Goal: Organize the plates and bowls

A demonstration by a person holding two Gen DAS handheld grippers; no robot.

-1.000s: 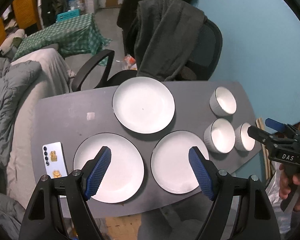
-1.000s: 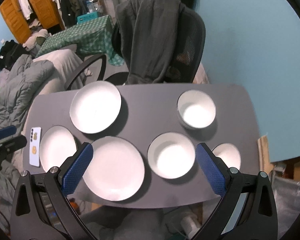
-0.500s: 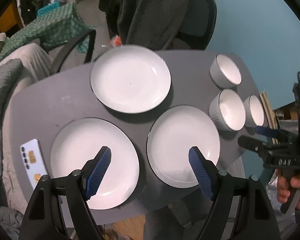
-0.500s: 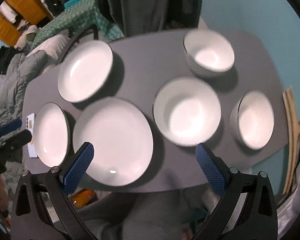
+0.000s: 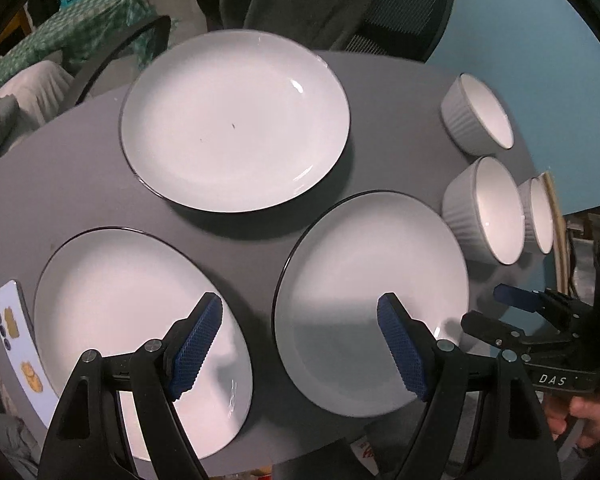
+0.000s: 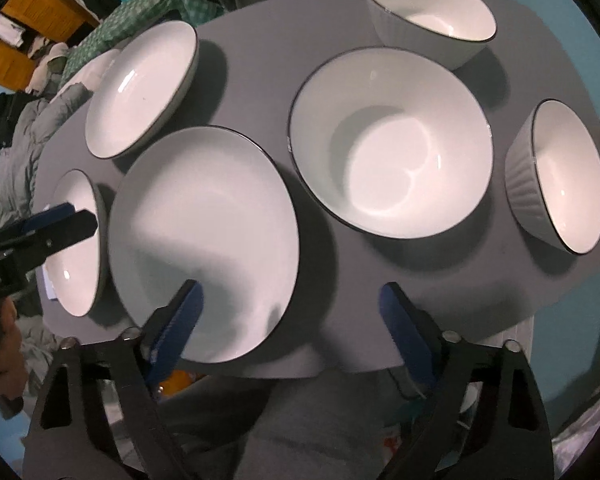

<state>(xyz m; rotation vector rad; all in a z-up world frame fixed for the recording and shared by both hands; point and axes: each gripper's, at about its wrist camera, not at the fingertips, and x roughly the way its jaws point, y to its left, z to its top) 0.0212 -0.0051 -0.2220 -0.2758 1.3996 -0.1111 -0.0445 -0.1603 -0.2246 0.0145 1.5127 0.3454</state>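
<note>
The grey worktop [image 5: 100,168] carries everything; taking the middle bowl [image 6: 392,148] as landmark, three white plates with dark rims lie to its left in the right wrist view: the near plate [image 6: 204,240] just beside it, the far plate [image 6: 140,88] beyond that one, and the leftmost plate [image 6: 78,248] farthest from the bowl, partly hidden; two more ribbed white bowls flank the landmark, the far bowl [image 6: 428,16] behind it and the right bowl [image 6: 556,176] beside it toward the worktop's right edge, each apart from it; a phone [image 5: 16,344] lies at the worktop's left edge, beyond the leftmost plate, well apart from the middle bowl; the left tongs [image 5: 300,344] hang spread wide above the two nearer plates, left of the bowl, with nothing between their blue pads; the right tongs [image 6: 290,332] hover over the worktop's near edge in front of the middle bowl, their jaws closing yet well apart, gripping nothing.
</note>
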